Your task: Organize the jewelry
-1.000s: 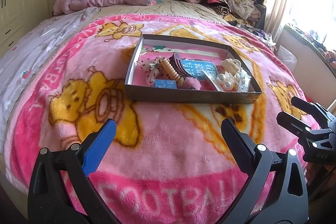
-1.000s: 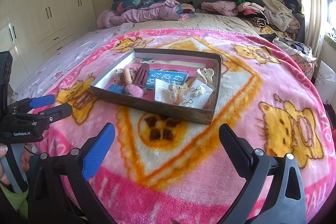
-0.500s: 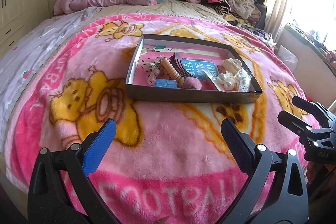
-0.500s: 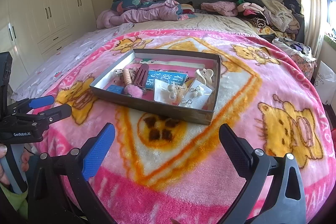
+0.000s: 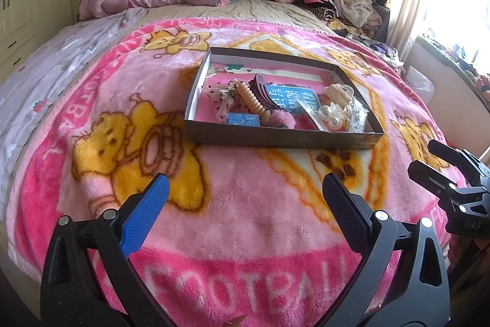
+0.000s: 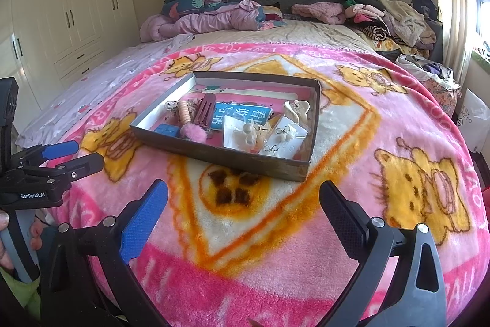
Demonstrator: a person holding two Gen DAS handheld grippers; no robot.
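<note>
Both of them hover low over the near end of the bed. The left hand-held gripper (image 5: 242, 192) has its jaws spread wide and nothing between them, and the right hand-held gripper (image 6: 243, 198) is just as wide and just as empty. Under them lies a pink blanket (image 5: 245, 219) printed with yellow bears. Farther up the blanket sits a shallow box (image 6: 214, 153), well apart from both. In it lie a wooden bead bracelet (image 5: 252, 100), a dark comb (image 5: 263, 92), a pink pom-pom (image 6: 194, 133), a blue card (image 6: 242, 115), pearl earrings (image 5: 330, 117) and a cream hair claw (image 6: 295, 109). Clothes (image 6: 386, 17) are heaped by the headboard.
</note>
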